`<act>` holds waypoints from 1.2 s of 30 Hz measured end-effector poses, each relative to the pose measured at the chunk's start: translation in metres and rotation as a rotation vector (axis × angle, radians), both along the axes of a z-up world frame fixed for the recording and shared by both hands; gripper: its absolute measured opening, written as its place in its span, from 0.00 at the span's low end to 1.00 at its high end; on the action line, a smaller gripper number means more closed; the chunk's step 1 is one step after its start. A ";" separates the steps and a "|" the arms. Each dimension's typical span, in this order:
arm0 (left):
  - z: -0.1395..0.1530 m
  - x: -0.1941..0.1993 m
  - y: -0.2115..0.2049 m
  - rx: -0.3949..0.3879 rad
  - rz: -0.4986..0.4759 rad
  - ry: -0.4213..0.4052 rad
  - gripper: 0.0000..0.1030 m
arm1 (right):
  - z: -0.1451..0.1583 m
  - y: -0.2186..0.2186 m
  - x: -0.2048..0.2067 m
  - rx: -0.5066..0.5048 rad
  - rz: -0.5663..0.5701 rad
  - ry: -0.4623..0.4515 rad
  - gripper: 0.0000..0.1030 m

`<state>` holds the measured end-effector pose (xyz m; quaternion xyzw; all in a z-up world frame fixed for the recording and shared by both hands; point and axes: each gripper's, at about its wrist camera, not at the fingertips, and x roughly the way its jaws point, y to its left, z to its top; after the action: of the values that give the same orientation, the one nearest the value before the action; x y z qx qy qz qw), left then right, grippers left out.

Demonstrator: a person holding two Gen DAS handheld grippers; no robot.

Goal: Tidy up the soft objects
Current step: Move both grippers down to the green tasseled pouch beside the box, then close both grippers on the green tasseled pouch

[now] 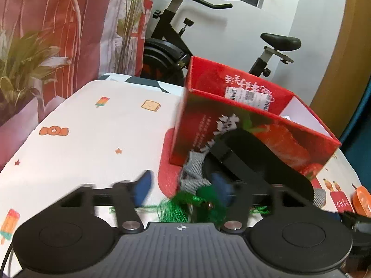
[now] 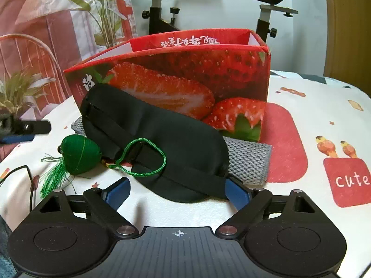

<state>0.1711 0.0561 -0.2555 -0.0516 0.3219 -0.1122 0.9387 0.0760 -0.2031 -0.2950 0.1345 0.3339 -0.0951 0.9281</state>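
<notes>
In the left wrist view my left gripper [image 1: 183,187] is blurred, its blue fingers half apart around the green tasselled ornament [image 1: 192,205], with no clear press on it. Beyond lie a grey knitted cloth [image 1: 194,173] and a black eye mask [image 1: 250,157], against the open red strawberry box [image 1: 231,115]. In the right wrist view my right gripper [image 2: 177,193] stands open at the eye mask's [image 2: 162,139] near edge. The ornament [image 2: 78,155] rests on the table to the left, its cord looped over the mask. The grey cloth [image 2: 248,159] lies under the mask by the box [image 2: 185,74].
The table wears a white cartoon-print cover [image 1: 92,127]. An orange object [image 1: 361,199] sits at its right edge. An exercise bike [image 1: 176,46], a potted plant [image 1: 25,55] and a red-and-white curtain [image 1: 69,23] stand behind. A thin black cable [image 2: 27,173] lies at the left.
</notes>
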 end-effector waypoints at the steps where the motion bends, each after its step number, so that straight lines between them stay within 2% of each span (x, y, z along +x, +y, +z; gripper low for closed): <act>1: -0.001 0.004 0.000 -0.010 0.003 0.009 0.50 | 0.000 0.000 0.000 0.004 0.001 0.001 0.84; 6: -0.020 0.019 -0.004 -0.109 -0.036 0.104 0.47 | 0.000 0.001 0.001 0.007 0.006 0.000 0.83; 9: -0.029 0.012 -0.016 -0.171 -0.140 0.126 0.46 | -0.001 -0.001 0.000 0.011 0.004 -0.001 0.83; 13: -0.034 0.000 -0.040 -0.168 -0.270 0.144 0.46 | -0.002 -0.005 -0.002 0.039 -0.002 0.000 0.82; 16: -0.039 -0.005 -0.054 -0.169 -0.333 0.166 0.46 | -0.003 -0.006 -0.002 0.068 0.003 0.010 0.81; 24: -0.045 -0.007 -0.059 -0.235 -0.359 0.181 0.46 | 0.005 -0.002 -0.008 0.063 0.036 -0.006 0.80; 27: -0.041 -0.010 -0.052 -0.293 -0.374 0.159 0.46 | 0.006 0.002 -0.007 0.039 0.052 -0.007 0.71; 30: -0.039 -0.009 -0.048 -0.309 -0.342 0.139 0.46 | 0.007 0.008 -0.005 0.016 0.079 -0.014 0.64; 33: -0.047 0.000 -0.048 -0.333 -0.315 0.174 0.46 | 0.011 0.016 -0.003 -0.015 0.116 -0.032 0.60; 36: -0.054 0.001 -0.052 -0.337 -0.333 0.187 0.46 | 0.012 0.026 -0.001 -0.068 0.165 -0.045 0.58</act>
<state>0.1721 0.0037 -0.3095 -0.1637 0.3883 -0.3120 0.8515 0.0755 -0.1769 -0.2827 0.0770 0.3196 -0.0264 0.9440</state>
